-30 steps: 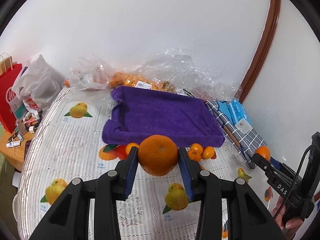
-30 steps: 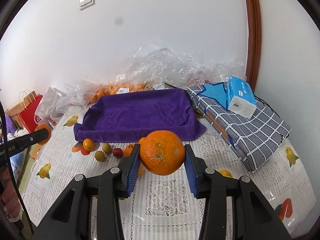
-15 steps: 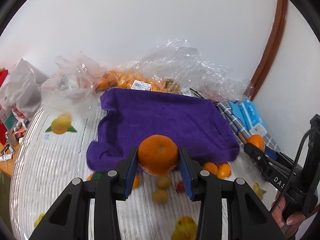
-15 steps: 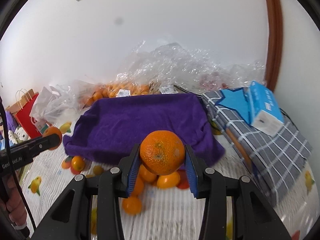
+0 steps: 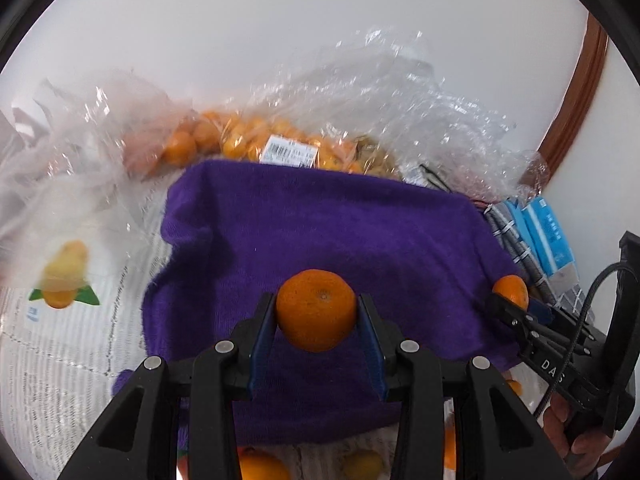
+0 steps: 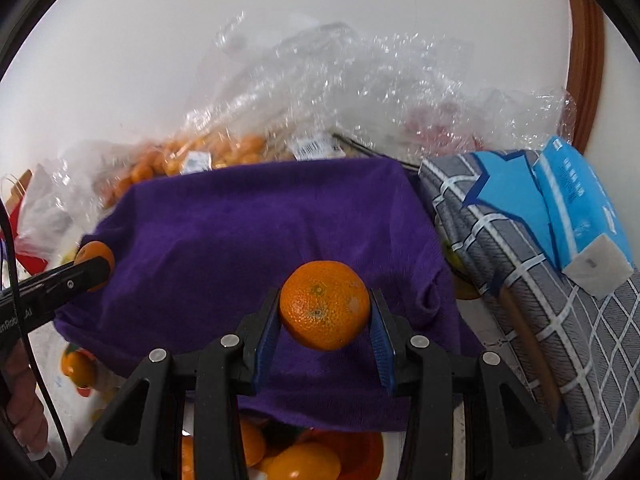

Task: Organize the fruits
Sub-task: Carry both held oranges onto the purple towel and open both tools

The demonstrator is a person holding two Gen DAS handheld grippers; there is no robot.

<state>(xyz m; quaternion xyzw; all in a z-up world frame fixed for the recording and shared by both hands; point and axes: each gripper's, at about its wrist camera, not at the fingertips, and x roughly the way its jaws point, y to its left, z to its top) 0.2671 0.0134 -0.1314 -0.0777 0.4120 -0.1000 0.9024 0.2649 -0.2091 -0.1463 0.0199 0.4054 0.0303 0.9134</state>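
My left gripper [image 5: 317,322] is shut on an orange [image 5: 316,309] and holds it above the near part of a purple towel [image 5: 320,232]. My right gripper [image 6: 325,320] is shut on a second orange [image 6: 325,304], also above the towel [image 6: 256,240], near its right front. Each gripper shows at the edge of the other's view, the right one in the left wrist view [image 5: 505,304] and the left one in the right wrist view [image 6: 94,266]. Small loose fruits lie on the tablecloth in front of the towel [image 6: 304,460].
Clear plastic bags [image 5: 360,92] with small oranges [image 5: 240,140] lie behind the towel against the wall. A grey checked bundle [image 6: 540,280] with a blue tissue pack [image 6: 580,208] lies to the right. A fruit-print tablecloth [image 5: 60,320] covers the table.
Both grippers have moved forward with their oranges, from over the tablecloth in front of the towel to over the towel itself. The loose fruits have slid under the lower edge of view.
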